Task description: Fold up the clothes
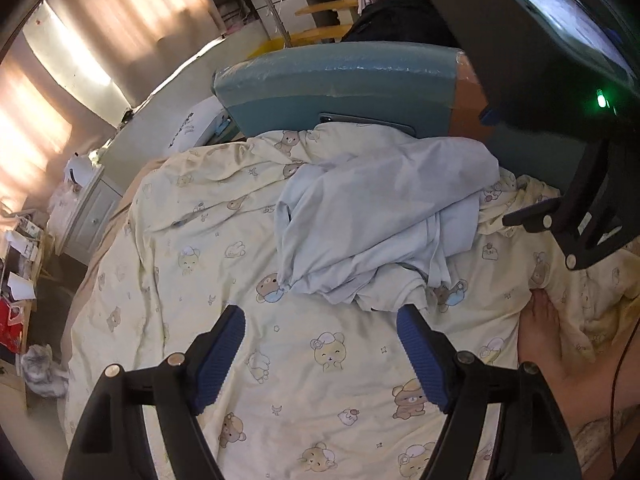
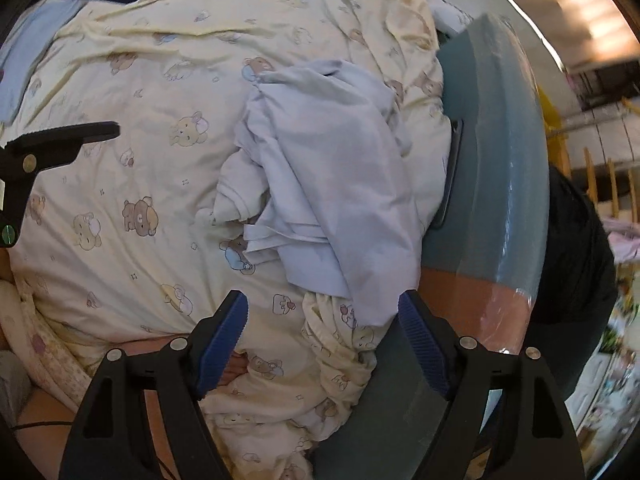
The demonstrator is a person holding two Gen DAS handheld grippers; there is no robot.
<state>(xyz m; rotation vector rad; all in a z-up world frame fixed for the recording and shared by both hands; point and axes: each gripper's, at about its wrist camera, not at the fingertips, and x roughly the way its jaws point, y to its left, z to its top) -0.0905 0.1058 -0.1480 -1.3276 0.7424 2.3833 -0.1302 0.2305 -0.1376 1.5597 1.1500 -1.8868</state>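
Observation:
A crumpled pale blue garment point(image 1: 380, 220) point(image 2: 332, 184) lies on the bear-print quilt point(image 1: 240, 360) point(image 2: 140, 160), close to the teal bed board. My left gripper point(image 1: 320, 312) hangs open just short of the garment's near edge, nothing between its blue pads. My right gripper point(image 2: 322, 300) is also open, above the garment's corner and bunched quilt, and its pads touch nothing. In the left wrist view one of the right gripper's fingers point(image 1: 532, 216) shows at the right, beside the garment. The open left gripper point(image 2: 126, 60) appears at the far left of the right wrist view.
The padded teal board point(image 1: 340, 80) point(image 2: 500, 160) borders the bed, with a dark phone point(image 1: 368, 120) point(image 2: 452, 172) leaning on it. A bare foot point(image 1: 540, 328) rests on the quilt. Another pale blue cloth point(image 2: 24, 52) lies at the quilt's edge. A cluttered bedside cabinet point(image 1: 88, 208) stands left.

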